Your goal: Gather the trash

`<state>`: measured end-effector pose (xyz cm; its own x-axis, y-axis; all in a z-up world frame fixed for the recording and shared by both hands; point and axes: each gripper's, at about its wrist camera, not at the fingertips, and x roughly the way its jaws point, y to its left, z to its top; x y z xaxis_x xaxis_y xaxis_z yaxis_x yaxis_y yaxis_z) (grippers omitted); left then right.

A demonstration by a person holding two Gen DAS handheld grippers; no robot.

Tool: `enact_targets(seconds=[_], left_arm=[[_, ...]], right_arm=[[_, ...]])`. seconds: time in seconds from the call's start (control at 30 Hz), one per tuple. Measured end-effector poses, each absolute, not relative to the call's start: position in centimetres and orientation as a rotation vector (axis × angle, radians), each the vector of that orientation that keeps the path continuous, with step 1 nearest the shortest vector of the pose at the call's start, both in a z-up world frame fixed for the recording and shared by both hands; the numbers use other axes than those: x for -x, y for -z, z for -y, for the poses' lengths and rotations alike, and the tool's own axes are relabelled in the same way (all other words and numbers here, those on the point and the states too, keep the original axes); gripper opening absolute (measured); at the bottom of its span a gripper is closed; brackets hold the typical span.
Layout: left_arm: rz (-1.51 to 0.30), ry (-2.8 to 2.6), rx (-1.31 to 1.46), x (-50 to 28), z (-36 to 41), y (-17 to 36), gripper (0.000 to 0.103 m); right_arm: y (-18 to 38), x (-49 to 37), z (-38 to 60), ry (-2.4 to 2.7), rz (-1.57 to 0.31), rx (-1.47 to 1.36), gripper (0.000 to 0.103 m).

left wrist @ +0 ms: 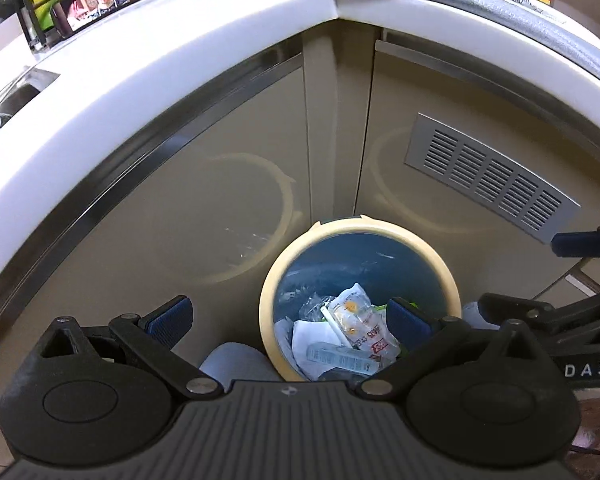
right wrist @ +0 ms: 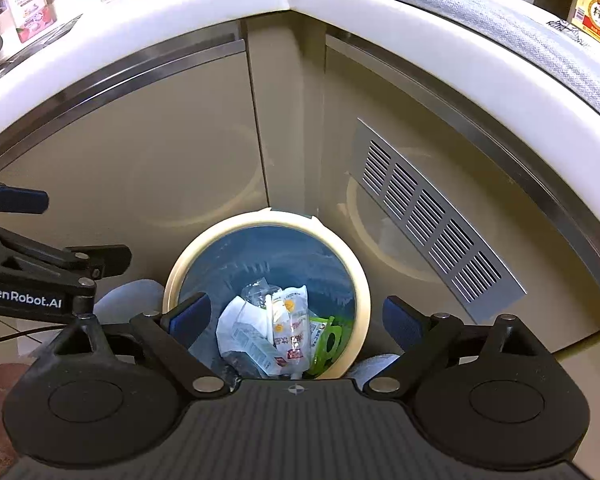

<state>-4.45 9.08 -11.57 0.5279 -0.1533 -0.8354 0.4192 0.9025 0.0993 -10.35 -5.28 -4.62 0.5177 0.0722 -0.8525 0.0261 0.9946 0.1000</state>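
Left wrist: left gripper jaws wide, empty; bin ahead, its cream rim passing under right pad, wrappers inside between pads. Right wrist: right gripper jaws wide, empty; bin rim between pads, cabinet corner just beyond, worktop edge overhead.

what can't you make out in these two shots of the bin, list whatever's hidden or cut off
- Bin near rim and lower wrappers: left wrist view, hidden behind the left gripper body.
- Bin base and floor under it: both views, covered by trash and the right gripper.
- Green item: right wrist view, partly buried, so what it is stays unclear.
- Print on the white wrapper: too small to read.
- Pale grey shapes beside the bin: cut off by the grippers, unidentifiable.
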Motion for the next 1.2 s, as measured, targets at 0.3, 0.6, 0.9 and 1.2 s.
enact_targets(seconds=[0.3, 0.6, 0.9, 1.2], left_arm=[[-0.965, 0.338, -0.325, 4.54, -8.91, 11.87, 0.103], [-0.966, 0.336, -0.33, 4.51, -8.94, 11.78, 0.103], [-0.962, 0.335, -0.328, 4.45, -9.08, 11.8, 0.103], [-0.962, 0.334, -0.329, 4.43, -9.03, 11.79, 0.103]], right_arm=[[4.72, 10.22, 5.1, -0.05, -1.034, -0.108, 0.103], [5.27, 10.17, 5.05, -0.046, -1.068, -0.12, 0.103], [5.4, 10.08, 5.03, -0.046, -1.071, -0.113, 0.103], [5.4, 10.18, 5.01, -0.038, -1.071, -0.119, 0.103]])
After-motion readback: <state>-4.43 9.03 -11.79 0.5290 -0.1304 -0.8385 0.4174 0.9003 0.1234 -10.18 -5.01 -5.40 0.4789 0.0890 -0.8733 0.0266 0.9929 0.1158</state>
